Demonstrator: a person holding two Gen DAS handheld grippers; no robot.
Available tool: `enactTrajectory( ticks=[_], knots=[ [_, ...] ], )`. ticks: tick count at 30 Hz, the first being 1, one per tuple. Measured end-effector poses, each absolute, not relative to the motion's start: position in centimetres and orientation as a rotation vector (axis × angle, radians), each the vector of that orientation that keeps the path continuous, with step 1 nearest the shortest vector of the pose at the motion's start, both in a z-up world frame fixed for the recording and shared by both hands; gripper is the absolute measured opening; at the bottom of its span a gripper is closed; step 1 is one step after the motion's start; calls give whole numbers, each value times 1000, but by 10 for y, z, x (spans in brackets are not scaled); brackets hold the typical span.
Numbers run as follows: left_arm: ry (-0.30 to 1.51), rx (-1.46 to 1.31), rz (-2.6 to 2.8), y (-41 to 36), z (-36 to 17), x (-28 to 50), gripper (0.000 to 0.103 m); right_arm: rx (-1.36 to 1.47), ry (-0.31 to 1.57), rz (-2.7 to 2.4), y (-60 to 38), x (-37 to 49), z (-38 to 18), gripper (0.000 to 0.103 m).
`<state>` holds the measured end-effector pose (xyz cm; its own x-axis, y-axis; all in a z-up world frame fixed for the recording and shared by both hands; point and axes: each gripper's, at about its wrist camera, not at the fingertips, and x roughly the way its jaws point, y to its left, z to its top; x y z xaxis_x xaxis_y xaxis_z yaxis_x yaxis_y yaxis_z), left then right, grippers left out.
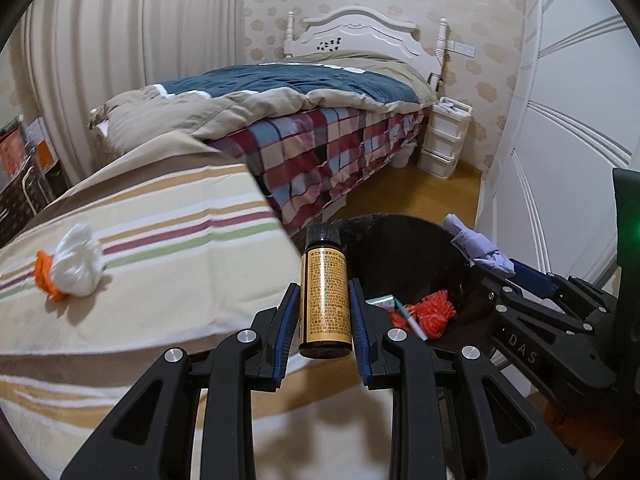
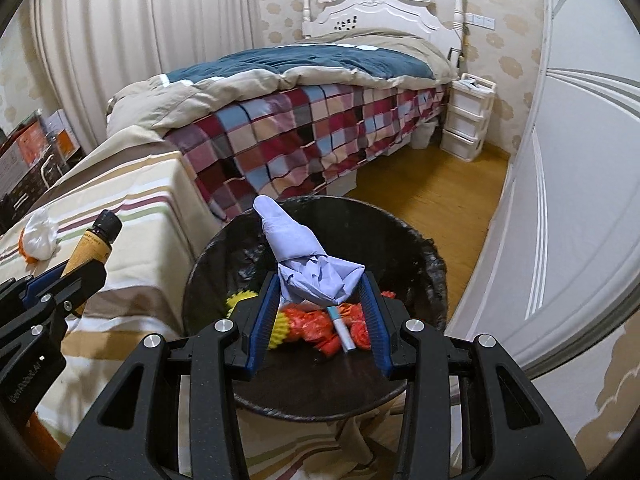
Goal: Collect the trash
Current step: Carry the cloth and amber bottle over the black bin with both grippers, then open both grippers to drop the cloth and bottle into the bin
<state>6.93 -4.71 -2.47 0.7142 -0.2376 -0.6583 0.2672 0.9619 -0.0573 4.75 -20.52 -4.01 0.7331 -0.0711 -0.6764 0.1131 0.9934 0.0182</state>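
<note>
My left gripper [image 1: 324,300] is shut on a small brown bottle [image 1: 324,300] with a gold label and black cap, held upright at the edge of the striped cloth, beside the bin. My right gripper [image 2: 320,292] is shut on a crumpled pale purple paper [image 2: 308,256] and hangs over the black bin [image 2: 420,264]. Inside the bin lie orange and yellow scraps [image 2: 312,328] and a small white tube [image 2: 344,330]. A white wad with an orange piece [image 1: 76,264] rests on the striped cloth at the left. The bottle [image 2: 94,242] and the left gripper also show in the right wrist view.
A striped cloth [image 1: 180,240] covers the surface at the left. Behind stands a bed [image 1: 320,128] with a checked blanket. A white drawer unit [image 1: 444,136] sits by the headboard, and a white wardrobe door [image 1: 560,140] lines the right. Wooden floor [image 2: 440,192] lies past the bin.
</note>
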Motion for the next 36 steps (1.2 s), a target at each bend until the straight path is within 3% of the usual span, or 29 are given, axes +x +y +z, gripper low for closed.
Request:
enactTrajectory(
  ticks=[29, 31, 32, 36],
  knots=[
    [789, 121, -275, -107, -47, 121, 28, 125, 793, -171, -250, 86, -70, 41],
    [793, 113, -272, -106, -47, 122, 39, 125, 791, -176, -249, 86, -69, 41],
    [789, 108, -266, -104, -46, 121, 49, 123, 791, -178, -250, 85, -69, 43],
    [772, 96, -251, -99, -43, 118, 64, 117, 785, -196, -248, 82, -68, 58]
  ],
)
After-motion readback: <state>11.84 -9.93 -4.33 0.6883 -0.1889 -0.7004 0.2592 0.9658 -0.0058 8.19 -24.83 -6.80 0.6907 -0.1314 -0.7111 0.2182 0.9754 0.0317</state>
